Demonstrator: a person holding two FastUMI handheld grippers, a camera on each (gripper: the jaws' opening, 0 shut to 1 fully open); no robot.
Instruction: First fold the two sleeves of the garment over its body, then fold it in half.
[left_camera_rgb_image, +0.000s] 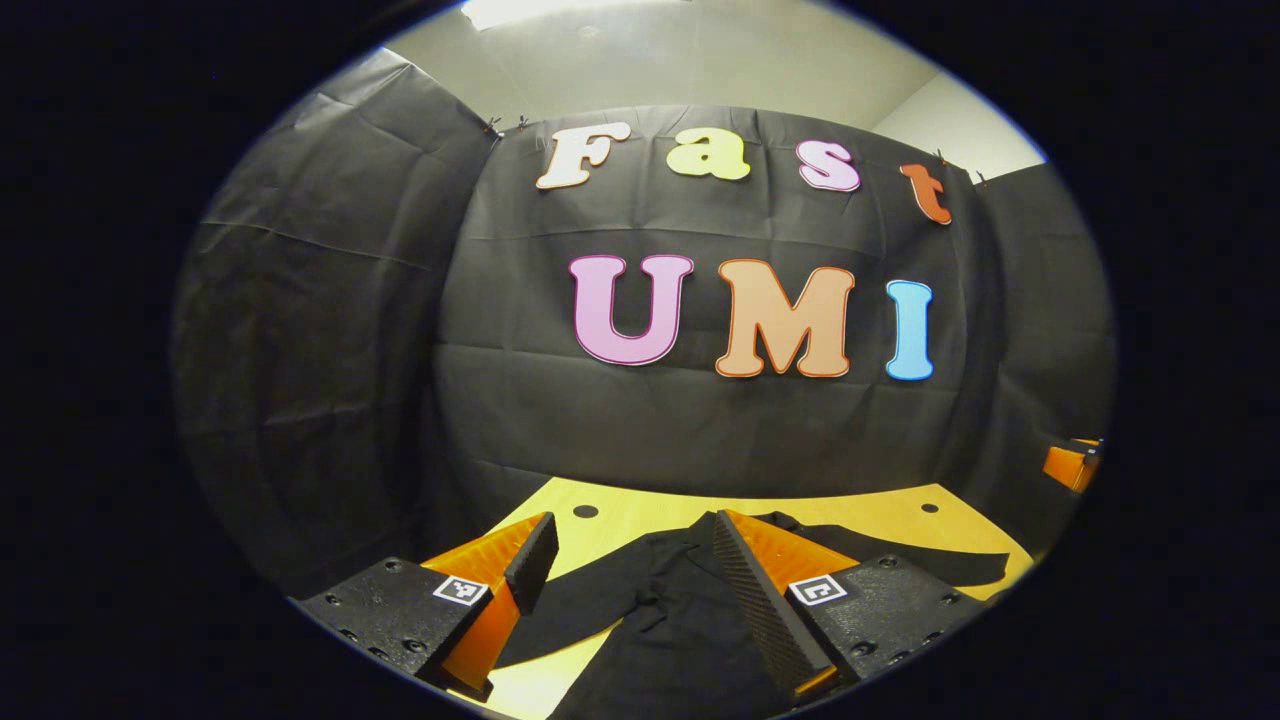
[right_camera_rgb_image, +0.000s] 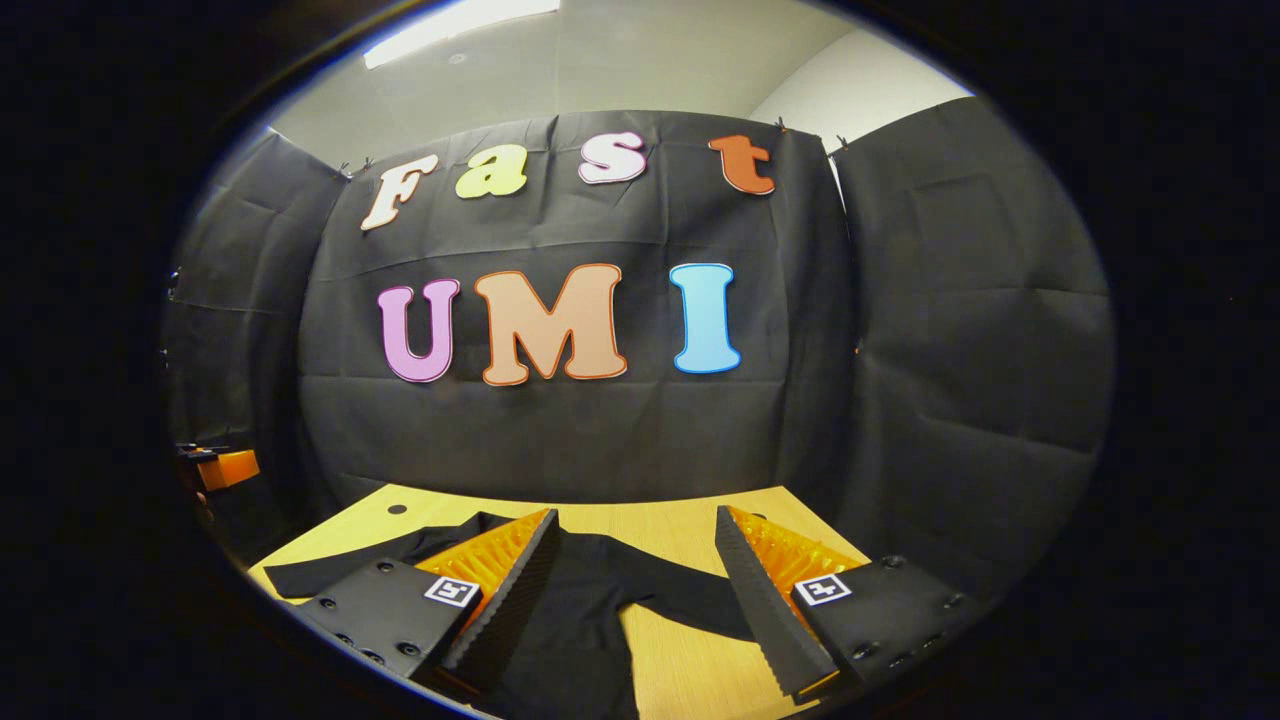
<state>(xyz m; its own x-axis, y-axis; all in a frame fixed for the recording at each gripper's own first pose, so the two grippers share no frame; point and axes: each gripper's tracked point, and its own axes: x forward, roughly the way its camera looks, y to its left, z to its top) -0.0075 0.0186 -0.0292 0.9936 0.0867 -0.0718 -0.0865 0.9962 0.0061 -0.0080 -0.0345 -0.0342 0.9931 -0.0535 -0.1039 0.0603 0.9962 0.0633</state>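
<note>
On the tabletop (left_camera_rgb_image: 640, 520) lies a black garment (left_camera_rgb_image: 680, 620), flat, both sleeves spread out sideways. Left gripper (left_camera_rgb_image: 630, 575) hangs above it, jaws wide apart, nothing held. Right gripper (right_camera_rgb_image: 635, 575) likewise: jaws wide, nothing between them, garment (right_camera_rgb_image: 570, 610) below with one sleeve (right_camera_rgb_image: 690, 600) running across the gap. Other gripper visible at the far edge of each view.

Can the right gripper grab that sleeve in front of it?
Probably yes. The right gripper is open, and the sleeve lies flat on the table between its fingers with nothing on top.
</note>
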